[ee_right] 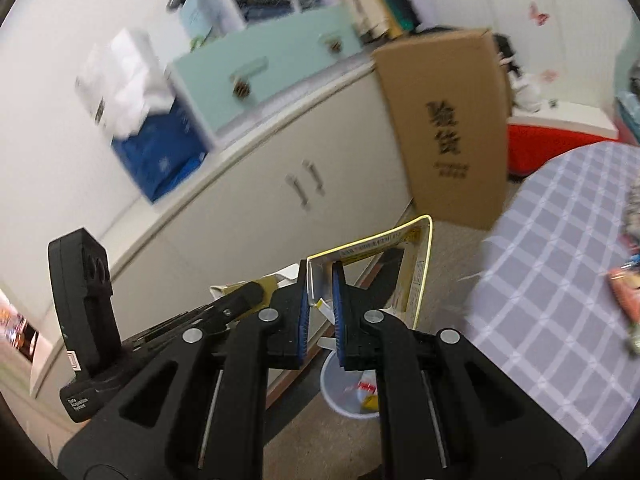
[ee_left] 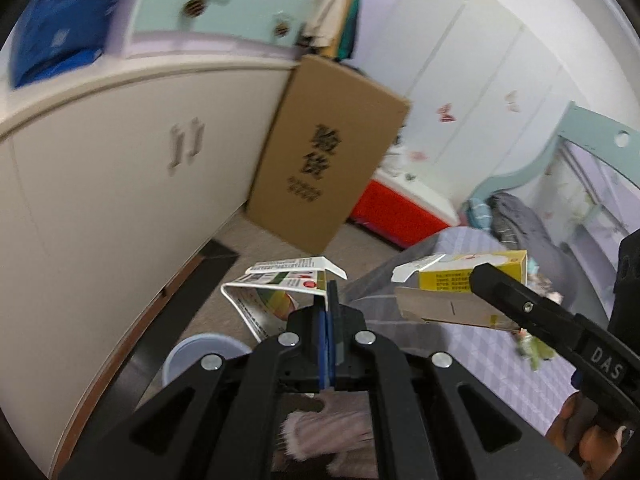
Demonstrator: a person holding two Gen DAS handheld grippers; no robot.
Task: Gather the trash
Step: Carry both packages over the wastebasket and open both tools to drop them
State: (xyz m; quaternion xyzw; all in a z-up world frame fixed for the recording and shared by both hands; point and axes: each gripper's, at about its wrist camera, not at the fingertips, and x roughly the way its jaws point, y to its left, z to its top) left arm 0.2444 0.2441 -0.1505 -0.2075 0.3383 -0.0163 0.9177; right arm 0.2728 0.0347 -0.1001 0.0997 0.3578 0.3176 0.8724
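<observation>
Left gripper (ee_left: 329,292), seen through its own camera, had its blue pads pressed together on the edge of a flattened white carton (ee_left: 276,292), which stuck out ahead and to the left, bent into an open fold. Below it and to the left, on the floor beside the cabinet (ee_left: 100,184), a pale blue bin (ee_left: 188,354) showed part of its rim. To the right, the other gripper's black finger reached in over the foot of the bed (ee_left: 480,344), with a yellow carton (ee_left: 468,276) at its tip. For a clean drop, I judged the white carton should be carried over the bin's mouth before the pads part, since so light and folded a piece could catch the rim or drift onto the floor.

From the right wrist camera, the right gripper (ee_right: 320,276) had its pads a little apart, yet a thin flap of the yellow-edged carton (ee_right: 416,248) lay against the left pad; whether it was truly pinched I could not tell. Directly beneath, the bin (ee_right: 332,392) stood on the floor at the bed's near edge, with some wrappers already inside. More scraps (ee_right: 624,288) lay on the checked bedcover. This carton hung almost over the opening, so I thought lowering it closer before release would be wise, one carton at a time, so that the two didn't tangle.
</observation>
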